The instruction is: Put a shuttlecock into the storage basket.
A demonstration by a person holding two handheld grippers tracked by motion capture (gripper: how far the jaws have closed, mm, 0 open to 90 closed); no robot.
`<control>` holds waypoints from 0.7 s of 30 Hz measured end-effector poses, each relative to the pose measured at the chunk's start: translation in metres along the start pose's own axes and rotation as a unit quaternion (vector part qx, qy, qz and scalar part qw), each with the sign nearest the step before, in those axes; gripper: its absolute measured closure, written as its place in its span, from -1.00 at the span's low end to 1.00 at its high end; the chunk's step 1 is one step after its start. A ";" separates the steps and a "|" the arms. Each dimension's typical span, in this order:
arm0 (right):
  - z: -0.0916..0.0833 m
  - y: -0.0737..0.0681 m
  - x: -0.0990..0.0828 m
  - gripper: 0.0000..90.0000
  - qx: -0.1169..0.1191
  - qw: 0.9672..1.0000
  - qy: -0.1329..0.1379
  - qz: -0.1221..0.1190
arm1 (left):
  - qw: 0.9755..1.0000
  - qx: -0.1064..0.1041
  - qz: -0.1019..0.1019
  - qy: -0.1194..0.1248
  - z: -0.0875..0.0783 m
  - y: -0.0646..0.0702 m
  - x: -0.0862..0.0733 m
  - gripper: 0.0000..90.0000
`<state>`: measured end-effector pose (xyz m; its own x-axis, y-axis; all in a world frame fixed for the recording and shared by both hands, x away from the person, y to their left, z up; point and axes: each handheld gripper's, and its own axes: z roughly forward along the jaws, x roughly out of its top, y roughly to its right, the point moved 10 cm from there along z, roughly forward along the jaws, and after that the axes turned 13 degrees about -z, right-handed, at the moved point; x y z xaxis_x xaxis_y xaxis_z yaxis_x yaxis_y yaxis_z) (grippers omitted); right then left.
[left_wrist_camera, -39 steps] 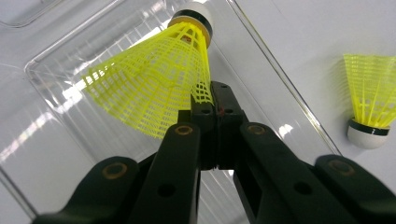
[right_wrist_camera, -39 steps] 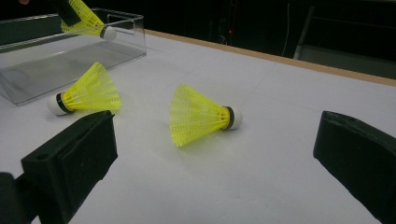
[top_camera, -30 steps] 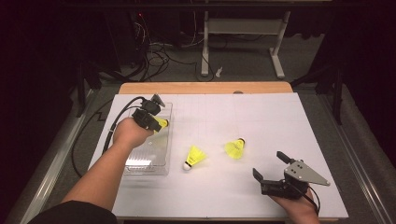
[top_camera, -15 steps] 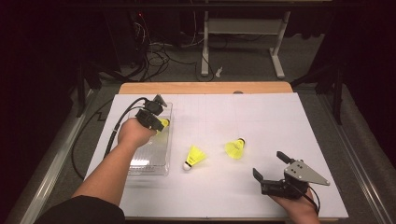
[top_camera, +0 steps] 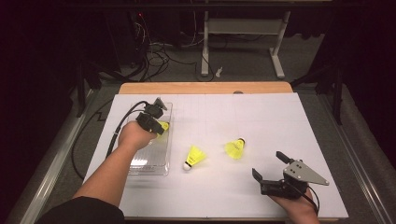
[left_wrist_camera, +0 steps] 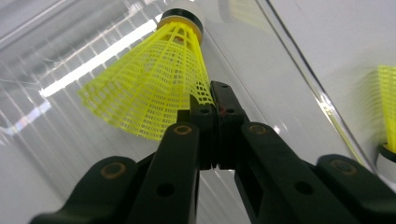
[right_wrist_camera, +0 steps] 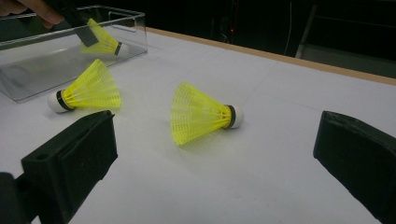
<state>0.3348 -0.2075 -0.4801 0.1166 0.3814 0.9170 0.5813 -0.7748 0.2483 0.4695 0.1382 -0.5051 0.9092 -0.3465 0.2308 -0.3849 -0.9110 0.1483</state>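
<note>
The worktop [top_camera: 261, 116] was covered by a white sheet, with a strip of bare wood showing along its twelve o'clock edge. A clear plastic box [top_camera: 152, 161] lay on the sheet toward nine o'clock. Two yellow shuttlecocks lay on their sides near the middle, well apart from each other: the near shuttlecock [top_camera: 194, 157] just beside the box, and the far shuttlecock [top_camera: 234, 148] at its three o'clock.

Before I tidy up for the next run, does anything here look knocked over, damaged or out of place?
Nothing looks damaged. Two yellow shuttlecocks lie on their sides on the white table, outside the clear box. The left gripper pinches a third shuttlecock by its skirt over the box.
</note>
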 end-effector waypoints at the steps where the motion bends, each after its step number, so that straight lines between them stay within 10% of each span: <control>1: 0.000 0.000 0.000 -1.00 0.000 1.000 0.000 0.000 | 1.000 0.000 0.003 -0.001 0.001 0.001 0.000 0.95; 21: 0.000 -0.001 0.000 -1.00 0.001 1.000 -0.001 -0.001 | 1.000 0.010 0.014 -0.007 0.002 0.000 -0.012 0.54</control>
<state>0.3348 -0.2067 -0.4805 0.1169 0.3848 0.9156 0.5829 -0.7730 0.2504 0.4593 0.1419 -0.5094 0.9000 -0.3758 0.2208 -0.4078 -0.9049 0.1219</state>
